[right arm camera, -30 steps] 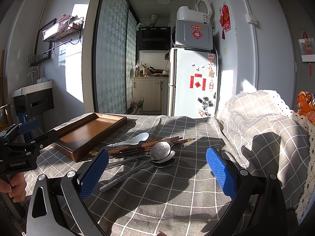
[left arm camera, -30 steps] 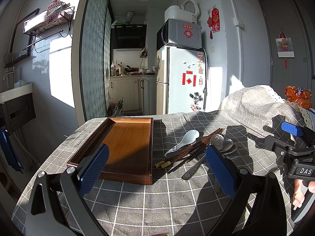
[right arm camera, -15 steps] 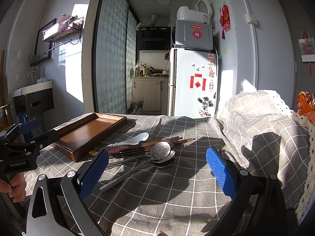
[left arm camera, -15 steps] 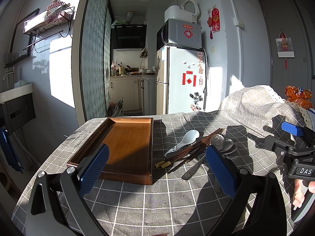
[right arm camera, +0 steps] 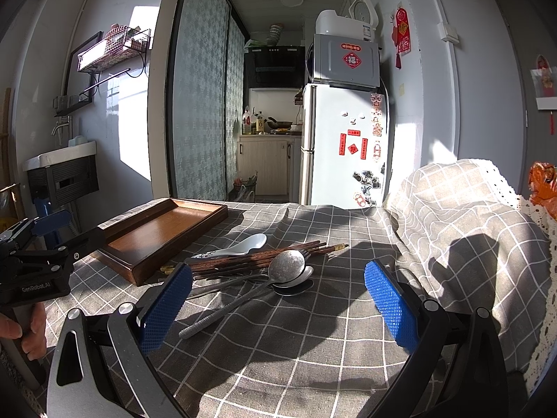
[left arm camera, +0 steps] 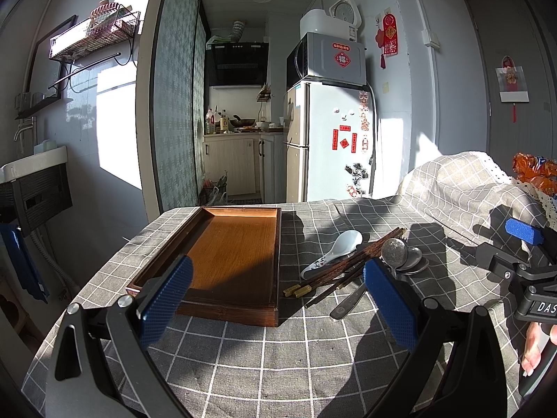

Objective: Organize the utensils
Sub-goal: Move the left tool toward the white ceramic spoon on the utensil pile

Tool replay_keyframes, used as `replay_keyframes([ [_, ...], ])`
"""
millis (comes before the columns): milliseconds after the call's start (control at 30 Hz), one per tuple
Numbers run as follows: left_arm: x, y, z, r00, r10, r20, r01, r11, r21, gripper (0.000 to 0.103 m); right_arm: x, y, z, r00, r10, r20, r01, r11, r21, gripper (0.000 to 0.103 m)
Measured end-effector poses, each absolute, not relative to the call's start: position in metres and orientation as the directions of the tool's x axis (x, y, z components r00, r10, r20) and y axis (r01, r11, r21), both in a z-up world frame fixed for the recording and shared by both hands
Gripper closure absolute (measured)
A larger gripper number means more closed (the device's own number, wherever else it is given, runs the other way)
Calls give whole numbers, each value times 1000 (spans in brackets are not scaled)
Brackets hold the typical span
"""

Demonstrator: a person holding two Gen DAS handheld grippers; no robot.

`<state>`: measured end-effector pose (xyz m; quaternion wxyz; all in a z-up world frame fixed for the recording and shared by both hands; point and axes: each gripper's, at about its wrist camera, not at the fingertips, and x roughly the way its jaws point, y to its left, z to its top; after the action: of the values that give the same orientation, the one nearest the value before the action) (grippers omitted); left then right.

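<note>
A brown wooden tray [left arm camera: 229, 247] lies empty on the grey checked tablecloth; it also shows in the right wrist view [right arm camera: 163, 233]. Right of it lies a pile of utensils: a white ceramic spoon [left arm camera: 334, 249] [right arm camera: 236, 245], dark wooden chopsticks [left arm camera: 348, 264] [right arm camera: 257, 259] and metal spoons [left arm camera: 400, 256] [right arm camera: 289, 271]. My left gripper [left arm camera: 278, 299] is open and empty, hovering before the tray's near edge. My right gripper [right arm camera: 278, 303] is open and empty, just in front of the metal spoons.
The tablecloth [right arm camera: 463, 216] rises over a bump at the right. An orange packet [left arm camera: 532, 174] sits beyond it. A fridge [left arm camera: 330, 139] and kitchen stand behind the table. The table's left edge [left arm camera: 115, 254] drops off beside the tray.
</note>
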<state>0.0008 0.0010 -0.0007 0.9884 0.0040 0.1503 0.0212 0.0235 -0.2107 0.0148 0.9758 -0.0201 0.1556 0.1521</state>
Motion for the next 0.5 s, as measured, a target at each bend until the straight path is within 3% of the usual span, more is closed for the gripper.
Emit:
replay_keyframes([
  [300, 4, 1, 0, 945, -29, -325, 33, 999, 9, 3, 27, -215, 15, 896, 301, -327, -312, 950, 18, 3],
  [500, 19, -3, -3, 901, -95, -423, 117, 993, 26, 3, 37, -218, 27, 838, 345, -422, -382, 924, -4, 3],
])
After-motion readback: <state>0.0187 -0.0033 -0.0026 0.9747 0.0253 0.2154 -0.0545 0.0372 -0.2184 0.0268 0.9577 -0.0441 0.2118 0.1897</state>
